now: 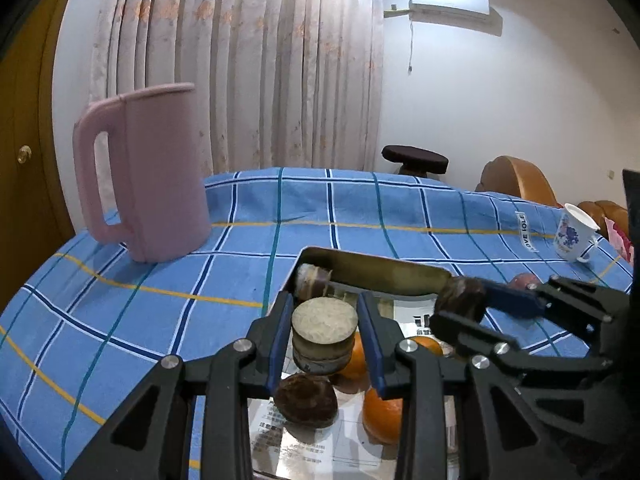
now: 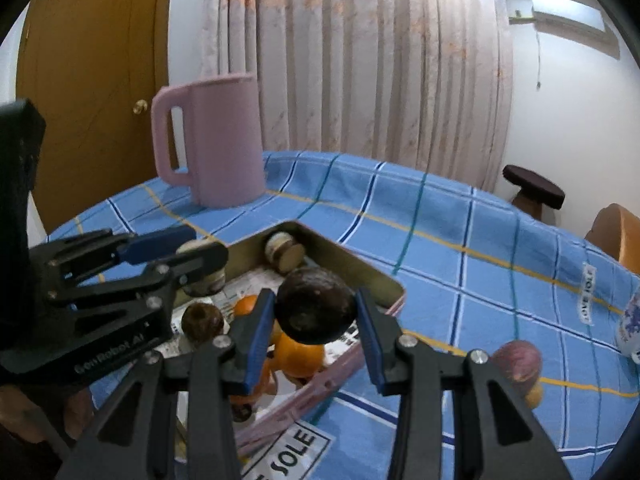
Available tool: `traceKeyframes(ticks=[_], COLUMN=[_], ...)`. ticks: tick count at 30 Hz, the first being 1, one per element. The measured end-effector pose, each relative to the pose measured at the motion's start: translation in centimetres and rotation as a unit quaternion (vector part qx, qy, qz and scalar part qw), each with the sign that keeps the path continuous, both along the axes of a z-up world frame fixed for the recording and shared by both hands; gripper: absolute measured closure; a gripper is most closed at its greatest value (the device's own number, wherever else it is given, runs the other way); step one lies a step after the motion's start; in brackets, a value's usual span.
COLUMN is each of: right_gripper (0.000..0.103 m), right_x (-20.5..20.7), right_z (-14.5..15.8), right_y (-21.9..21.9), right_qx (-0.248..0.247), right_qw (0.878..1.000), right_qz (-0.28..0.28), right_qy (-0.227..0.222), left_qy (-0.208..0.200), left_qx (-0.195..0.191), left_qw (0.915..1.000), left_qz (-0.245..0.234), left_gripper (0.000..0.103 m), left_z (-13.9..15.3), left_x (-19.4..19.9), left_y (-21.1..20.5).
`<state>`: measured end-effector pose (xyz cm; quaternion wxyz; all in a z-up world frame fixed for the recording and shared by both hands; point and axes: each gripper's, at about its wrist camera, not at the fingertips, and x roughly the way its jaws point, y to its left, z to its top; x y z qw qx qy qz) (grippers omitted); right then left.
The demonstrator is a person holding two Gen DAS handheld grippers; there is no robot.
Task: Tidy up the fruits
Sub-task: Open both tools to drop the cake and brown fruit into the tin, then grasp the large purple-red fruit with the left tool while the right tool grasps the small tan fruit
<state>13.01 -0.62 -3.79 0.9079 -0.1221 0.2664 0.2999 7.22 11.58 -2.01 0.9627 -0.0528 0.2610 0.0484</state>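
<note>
A shallow metal tin (image 1: 376,272) (image 2: 360,268) on the blue checked cloth holds oranges (image 1: 382,414) (image 2: 298,354), a dark round fruit (image 1: 306,400) (image 2: 202,322) and a cut brown piece (image 1: 312,280) (image 2: 282,254). My left gripper (image 1: 324,332) (image 2: 200,256) is shut on a beige-topped cylindrical fruit slice (image 1: 323,334) above the tin. My right gripper (image 2: 316,320) (image 1: 464,300) is shut on a dark brown round fruit (image 2: 316,308) (image 1: 460,300) over the tin's right side. A purple fruit (image 2: 518,364) (image 1: 526,280) lies on the cloth right of the tin.
A tall pink jug (image 1: 152,176) (image 2: 216,140) stands at the far left of the table. A white floral cup (image 1: 574,234) sits at the far right. A small yellowish fruit (image 2: 534,396) lies by the purple one. Beyond are curtains, a stool (image 1: 414,158) and chairs.
</note>
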Motion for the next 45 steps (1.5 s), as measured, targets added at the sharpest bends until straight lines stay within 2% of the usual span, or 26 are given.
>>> traceKeyframes(ticks=[7, 11, 13, 15, 17, 22, 27, 29, 32, 34, 37, 45], right_gripper=[0.059, 0.050, 0.045, 0.035, 0.032, 0.024, 0.024, 0.024, 0.024, 0.033, 0.042, 0.047], right_x=[0.3, -0.1, -0.3, -0.6, -1.2, -2.2, -0.9, -0.1, 1.5, 2.3, 3.6, 5.6], right_z=[-1.2, -1.3, -1.3, -0.9, -0.3, 1.1, 1.1, 0.8, -0.3, -1.1, -2.2, -3.8], right_y=[1.0, 1.1, 1.0, 0.4, -0.4, -5.1, -12.0, -14.8, -17.2, -17.9, -18.4, -17.4], right_qx=[-0.008, -0.001, 0.004, 0.010, 0.018, 0.016, 0.002, 0.003, -0.008, -0.008, -0.019, -0.028], right_qw=[1.000, 1.000, 1.000, 1.000, 1.000, 0.999, 0.992, 0.988, 0.984, 0.984, 0.983, 0.984], right_qz=[0.012, 0.023, 0.025, 0.022, 0.018, -0.024, -0.119, -0.155, -0.176, -0.175, -0.165, -0.133], right_qy=[0.013, 0.017, 0.017, 0.012, 0.000, -0.035, -0.034, -0.017, 0.018, 0.039, 0.073, 0.115], left_qy=[0.020, 0.027, 0.026, 0.017, 0.003, -0.006, 0.002, 0.009, 0.018, 0.024, 0.039, 0.060], left_qx=[-0.010, -0.004, -0.006, -0.008, -0.007, -0.001, 0.011, 0.020, 0.022, 0.023, 0.026, 0.031], left_qw=[0.9997, 0.9996, 0.9996, 0.9997, 0.9998, 1.0000, 0.9988, 0.9976, 0.9956, 0.9948, 0.9932, 0.9903], left_qz=[0.006, 0.006, 0.008, 0.013, 0.019, -0.006, -0.049, -0.066, -0.089, -0.096, -0.107, -0.122], left_gripper=[0.068, 0.066, 0.058, 0.035, 0.024, 0.024, 0.024, 0.024, 0.024, 0.024, 0.024, 0.024], left_z=[-1.1, -1.2, -0.8, -0.2, 0.5, 1.8, 2.2, 2.0, 1.7, 1.5, 0.8, -0.2], left_x=[0.4, 0.2, 0.0, -0.4, -0.8, -0.6, 0.5, 1.2, 2.5, 3.2, 4.5, 5.9], left_y=[1.1, 0.9, 0.9, 0.7, 0.5, -2.3, -6.9, -9.1, -11.4, -12.4, -13.6, -14.9])
